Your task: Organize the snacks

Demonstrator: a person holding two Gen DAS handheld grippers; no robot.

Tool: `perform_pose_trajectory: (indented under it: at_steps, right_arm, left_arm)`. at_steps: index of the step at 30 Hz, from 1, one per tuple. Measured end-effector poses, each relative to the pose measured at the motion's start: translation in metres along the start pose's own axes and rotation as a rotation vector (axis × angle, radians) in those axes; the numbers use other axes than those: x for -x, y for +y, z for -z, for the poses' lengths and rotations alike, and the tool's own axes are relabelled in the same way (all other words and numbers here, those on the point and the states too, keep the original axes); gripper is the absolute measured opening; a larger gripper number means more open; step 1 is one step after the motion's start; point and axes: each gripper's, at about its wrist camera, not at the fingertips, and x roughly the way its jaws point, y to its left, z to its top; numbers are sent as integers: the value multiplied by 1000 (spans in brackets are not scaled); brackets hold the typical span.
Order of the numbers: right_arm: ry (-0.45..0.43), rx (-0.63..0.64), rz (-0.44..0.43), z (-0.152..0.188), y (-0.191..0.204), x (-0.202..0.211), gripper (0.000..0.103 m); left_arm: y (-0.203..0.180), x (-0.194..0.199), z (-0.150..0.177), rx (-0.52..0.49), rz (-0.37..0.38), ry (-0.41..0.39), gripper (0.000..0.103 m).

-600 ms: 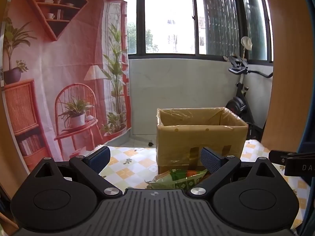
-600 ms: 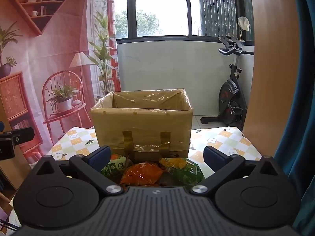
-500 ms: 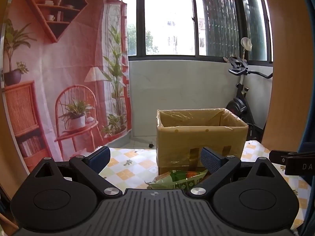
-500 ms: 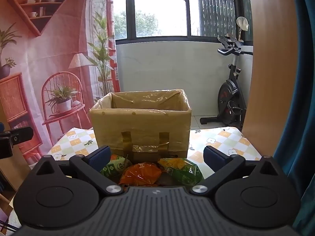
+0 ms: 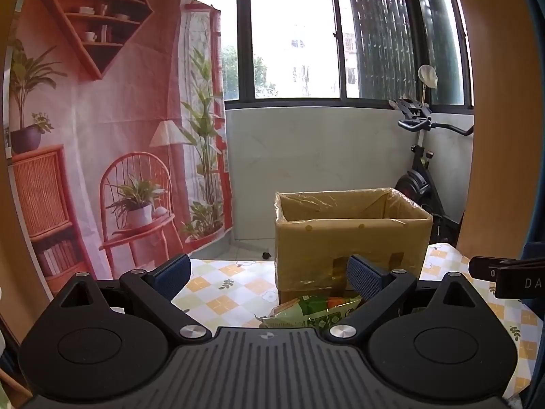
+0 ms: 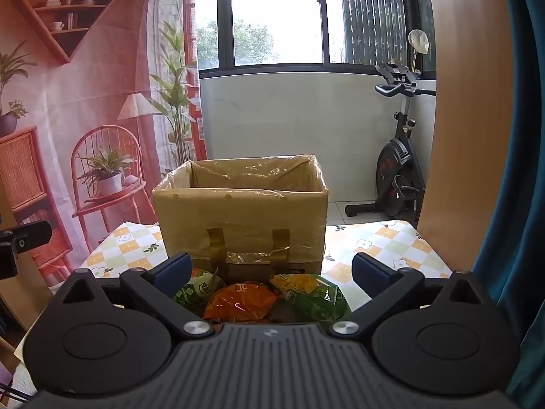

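Before the open cardboard box [image 6: 240, 214] lie snack bags [image 6: 238, 301]; both jaws gape, holding nothing.

Tan box [image 6: 238, 218], orange packet [image 6: 238, 301] – green packets [image 6: 313, 296], checked floral tablecloth [image 6: 381, 248]

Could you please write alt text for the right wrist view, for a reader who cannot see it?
The open right tool hovers empty above three snack bags, an orange bag between two green ones, lying before an open cardboard box on a checkered tablecloth. Behind are a window, a printed backdrop and an exercise bike.
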Motion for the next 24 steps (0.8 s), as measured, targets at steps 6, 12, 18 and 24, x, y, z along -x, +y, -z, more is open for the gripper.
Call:
perform_pose_trajectory:
  at_steps: [6, 12, 18, 24]
  right_arm:
    - [-1, 0, -3, 0, -1, 0, 102]
    - [-3, 5, -5, 0, 0, -1, 102]
    - [-4, 5, -5, 0, 1, 0, 102]
    - [-4, 3, -4, 0, 0, 0, 102]
  left_arm:
    - [-4, 0, 3, 2, 9, 8, 99]
    - [-4, -1, 4, 8, 23, 16, 99]
    - [-3, -2, 5, 14, 24, 23, 99]
    - [-3, -3, 4, 15, 26, 25, 99]
